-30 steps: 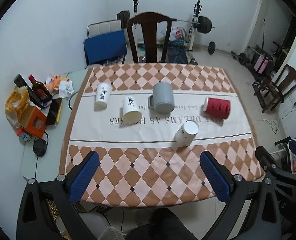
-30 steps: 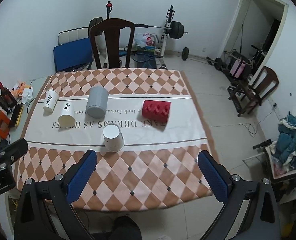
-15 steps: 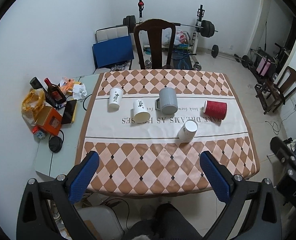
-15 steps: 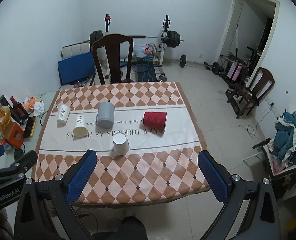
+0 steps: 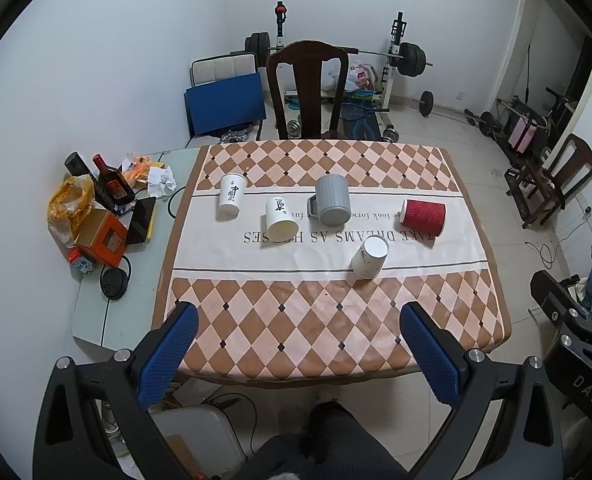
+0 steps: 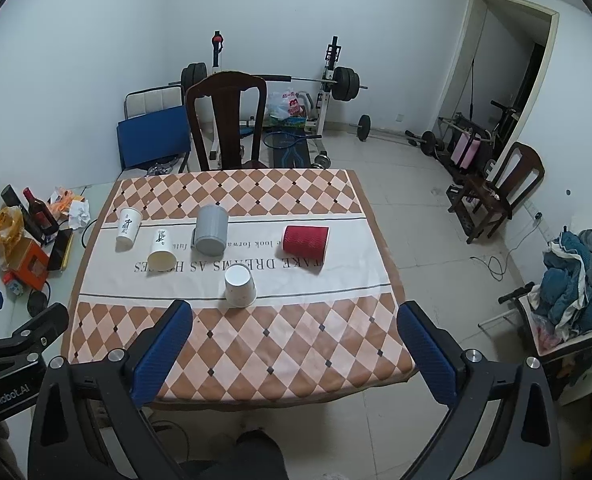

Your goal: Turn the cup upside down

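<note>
**Both grippers pulled back, every cup out of reach**

The left gripper (image 5: 297,350) and the right gripper (image 6: 296,346) both stand with jaws spread wide and nothing between them, hanging over the near edge of the table (image 5: 335,344). Compared with a second ago the view takes in more of the room and the cups look smaller, so the tools have drawn up and away.

Five cups sit mid-cloth. A white paper cup (image 5: 369,257) stands base-up nearest the grippers, likely already flipped. The red cup (image 5: 423,217) lies on its side. The grey mug (image 5: 333,205) and two printed white cups (image 5: 280,219) (image 5: 231,199) stand beyond. No approach looks begun; the red cup seems a likely candidate.
</note>
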`<state>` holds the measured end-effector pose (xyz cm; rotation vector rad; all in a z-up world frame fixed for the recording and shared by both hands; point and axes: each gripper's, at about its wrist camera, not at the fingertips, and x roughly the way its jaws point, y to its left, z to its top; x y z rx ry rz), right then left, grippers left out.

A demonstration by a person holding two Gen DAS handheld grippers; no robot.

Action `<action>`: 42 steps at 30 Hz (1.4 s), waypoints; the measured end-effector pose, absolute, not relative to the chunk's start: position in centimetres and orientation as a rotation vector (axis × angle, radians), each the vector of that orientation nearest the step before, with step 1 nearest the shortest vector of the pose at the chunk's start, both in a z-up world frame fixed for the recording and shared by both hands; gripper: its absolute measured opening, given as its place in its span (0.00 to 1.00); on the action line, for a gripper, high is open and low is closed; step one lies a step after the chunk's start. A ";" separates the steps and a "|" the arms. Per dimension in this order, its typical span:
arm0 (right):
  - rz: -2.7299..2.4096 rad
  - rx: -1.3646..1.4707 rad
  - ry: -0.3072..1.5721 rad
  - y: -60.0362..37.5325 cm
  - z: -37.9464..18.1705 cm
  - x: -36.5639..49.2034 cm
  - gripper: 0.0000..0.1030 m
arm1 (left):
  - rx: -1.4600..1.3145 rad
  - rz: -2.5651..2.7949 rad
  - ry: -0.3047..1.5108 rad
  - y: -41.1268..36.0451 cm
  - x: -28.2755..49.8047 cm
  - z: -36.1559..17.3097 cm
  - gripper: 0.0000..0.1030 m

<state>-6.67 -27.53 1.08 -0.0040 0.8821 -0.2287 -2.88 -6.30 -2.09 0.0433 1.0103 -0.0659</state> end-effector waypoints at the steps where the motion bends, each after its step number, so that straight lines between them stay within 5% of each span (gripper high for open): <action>1: -0.229 -0.005 0.883 -27.5 1.1 -6.8 1.00 | 0.042 -0.064 1.014 -6.3 -2.8 -2.1 1.00; 42: -0.201 0.012 0.901 -27.1 1.3 -8.3 1.00 | 0.056 -0.074 1.019 -5.6 -4.3 -1.4 1.00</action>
